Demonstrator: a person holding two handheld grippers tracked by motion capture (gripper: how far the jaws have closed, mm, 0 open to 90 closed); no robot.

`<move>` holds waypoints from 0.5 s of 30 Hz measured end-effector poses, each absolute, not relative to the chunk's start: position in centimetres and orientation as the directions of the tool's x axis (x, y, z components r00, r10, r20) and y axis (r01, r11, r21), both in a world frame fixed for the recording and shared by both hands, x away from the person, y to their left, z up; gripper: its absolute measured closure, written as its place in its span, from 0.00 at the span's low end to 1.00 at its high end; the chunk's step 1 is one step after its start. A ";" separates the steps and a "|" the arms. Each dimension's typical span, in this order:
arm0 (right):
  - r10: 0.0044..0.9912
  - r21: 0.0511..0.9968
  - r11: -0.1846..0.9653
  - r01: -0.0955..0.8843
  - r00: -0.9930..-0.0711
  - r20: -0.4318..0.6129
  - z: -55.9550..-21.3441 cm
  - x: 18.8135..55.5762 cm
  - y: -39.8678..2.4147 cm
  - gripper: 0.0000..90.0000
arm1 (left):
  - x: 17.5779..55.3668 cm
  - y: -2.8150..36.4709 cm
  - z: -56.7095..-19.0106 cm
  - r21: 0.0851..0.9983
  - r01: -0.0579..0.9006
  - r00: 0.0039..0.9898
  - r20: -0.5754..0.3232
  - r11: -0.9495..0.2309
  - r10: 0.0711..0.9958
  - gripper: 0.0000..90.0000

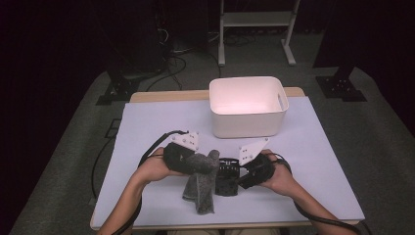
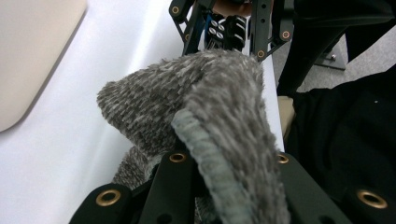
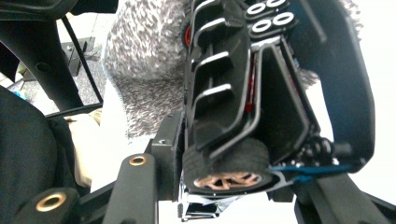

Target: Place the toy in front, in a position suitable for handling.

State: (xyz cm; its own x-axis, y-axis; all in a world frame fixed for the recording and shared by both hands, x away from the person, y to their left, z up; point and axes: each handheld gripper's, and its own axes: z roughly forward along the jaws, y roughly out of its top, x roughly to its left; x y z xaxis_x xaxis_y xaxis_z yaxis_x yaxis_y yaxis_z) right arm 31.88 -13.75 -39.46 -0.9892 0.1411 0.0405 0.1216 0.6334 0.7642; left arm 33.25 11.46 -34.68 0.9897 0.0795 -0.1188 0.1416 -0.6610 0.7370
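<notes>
A grey fuzzy cloth (image 1: 199,185) hangs from my left gripper (image 1: 198,164), which is shut on it near the table's front middle. In the left gripper view the cloth (image 2: 205,107) bunches over the jaws and hides their tips. A black toy car (image 1: 227,179) is clamped in my right gripper (image 1: 241,172), which is shut on it. The right gripper view shows the car (image 3: 243,102) on its side between the jaws, one wheel (image 3: 229,164) nearest, the cloth (image 3: 144,51) lying against its far end. Cloth and car touch between the two hands.
A white plastic bin (image 1: 247,105) stands open at the back middle of the pale mat (image 1: 147,127) that covers the table. Cables trail from both grippers toward the front edge. Dark stands and a white frame (image 1: 257,24) rise on the floor beyond the table.
</notes>
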 end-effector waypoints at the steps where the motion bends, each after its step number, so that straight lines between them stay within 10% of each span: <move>1: 0.144 0.764 0.633 0.125 -0.989 0.042 -39.5 31.9 -13.8 0.61 | 33.2 11.4 -34.8 0.739 0.144 0.989 -0.123 -0.658 0.078 0.89; 15: 0.151 0.766 0.627 0.139 -0.987 0.056 -39.4 32.0 -14.2 0.61 | 33.0 11.7 -35.2 0.742 0.144 0.989 -0.122 -0.655 0.079 0.89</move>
State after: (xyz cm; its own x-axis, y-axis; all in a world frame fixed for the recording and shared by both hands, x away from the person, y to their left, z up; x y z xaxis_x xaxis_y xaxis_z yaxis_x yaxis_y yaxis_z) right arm 32.00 -14.20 -39.40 -0.9870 0.1510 0.0556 0.1391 0.6275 0.7661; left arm 32.99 11.69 -35.20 0.9894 0.0789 -0.1223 0.1439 -0.6552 0.7417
